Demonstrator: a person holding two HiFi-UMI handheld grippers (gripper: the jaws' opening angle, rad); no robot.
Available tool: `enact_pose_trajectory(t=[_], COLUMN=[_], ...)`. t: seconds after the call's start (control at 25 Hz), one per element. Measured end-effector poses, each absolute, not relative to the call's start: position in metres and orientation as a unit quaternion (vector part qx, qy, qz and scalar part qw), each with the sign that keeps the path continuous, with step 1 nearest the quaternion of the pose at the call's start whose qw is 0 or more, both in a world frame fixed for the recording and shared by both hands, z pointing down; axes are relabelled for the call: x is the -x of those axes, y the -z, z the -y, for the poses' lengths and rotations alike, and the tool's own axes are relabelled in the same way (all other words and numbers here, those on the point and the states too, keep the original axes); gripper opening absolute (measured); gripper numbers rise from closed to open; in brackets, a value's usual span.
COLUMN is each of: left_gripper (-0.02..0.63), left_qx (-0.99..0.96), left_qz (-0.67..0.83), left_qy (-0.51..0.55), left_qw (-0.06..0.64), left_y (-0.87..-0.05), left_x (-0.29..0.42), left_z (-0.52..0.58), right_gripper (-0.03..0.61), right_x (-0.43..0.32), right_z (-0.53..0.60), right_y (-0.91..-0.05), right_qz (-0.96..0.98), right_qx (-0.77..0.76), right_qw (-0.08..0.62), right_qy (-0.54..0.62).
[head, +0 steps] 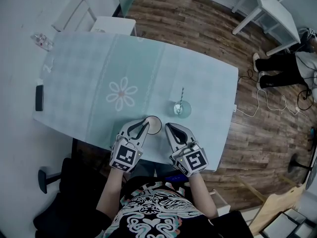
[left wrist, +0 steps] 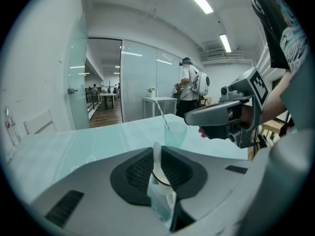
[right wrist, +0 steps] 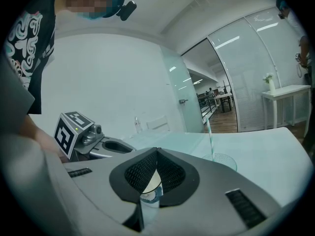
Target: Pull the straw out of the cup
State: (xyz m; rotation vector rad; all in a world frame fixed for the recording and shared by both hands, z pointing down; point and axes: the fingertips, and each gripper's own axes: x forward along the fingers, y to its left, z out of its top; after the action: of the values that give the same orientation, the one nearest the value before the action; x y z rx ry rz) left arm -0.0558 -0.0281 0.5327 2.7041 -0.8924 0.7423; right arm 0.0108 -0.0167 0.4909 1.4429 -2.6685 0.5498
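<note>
A clear glass cup point(head: 182, 109) with a striped straw point(head: 181, 95) upright in it stands on the pale tablecloth, beyond both grippers. Close to the near edge stands a small white paper cup point(head: 154, 124). My left gripper point(head: 146, 122) is at its left rim, jaws shut on the cup's wall, which shows as a thin white strip in the left gripper view point(left wrist: 156, 149). My right gripper point(head: 167, 126) sits just right of the paper cup, jaws shut and empty. In the right gripper view, the paper cup point(right wrist: 150, 193) shows through the slit below the tips, and the glass cup point(right wrist: 221, 160) lies ahead.
A dark phone-like slab point(head: 39, 97) and a clear bottle point(head: 42, 41) lie at the table's left side. A white chair point(head: 74, 14) stands behind the table. A seated person's legs point(head: 280, 66) and cables point(head: 267, 100) are on the wooden floor to the right.
</note>
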Motion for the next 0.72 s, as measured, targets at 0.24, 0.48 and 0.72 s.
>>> enact_pose_trajectory(t=[0.24, 0.48, 0.72], left_gripper=[0.052, 0.054, 0.052], left_qx=[-0.913, -0.912, -0.912], left_qz=[0.319, 0.324, 0.323], left_qy=[-0.22, -0.208, -0.209], left_qw=[0.127, 0.139, 0.143], left_y=[-0.522, -0.519, -0.52], left_x=[0.058, 0.063, 0.064], left_z=[0.036, 0.039, 0.036], right_gripper=[-0.014, -0.014, -0.012], right_x=[-0.012, -0.011, -0.009], right_z=[0.02, 0.018, 0.017], right_y=[-0.481, -0.477, -0.474], right_qz=[0.867, 0.868, 0.869], right_qx=[-0.469, -0.47, -0.47], right_qw=[0.024, 0.024, 0.032], right_qy=[-0.168, -0.16, -0.154])
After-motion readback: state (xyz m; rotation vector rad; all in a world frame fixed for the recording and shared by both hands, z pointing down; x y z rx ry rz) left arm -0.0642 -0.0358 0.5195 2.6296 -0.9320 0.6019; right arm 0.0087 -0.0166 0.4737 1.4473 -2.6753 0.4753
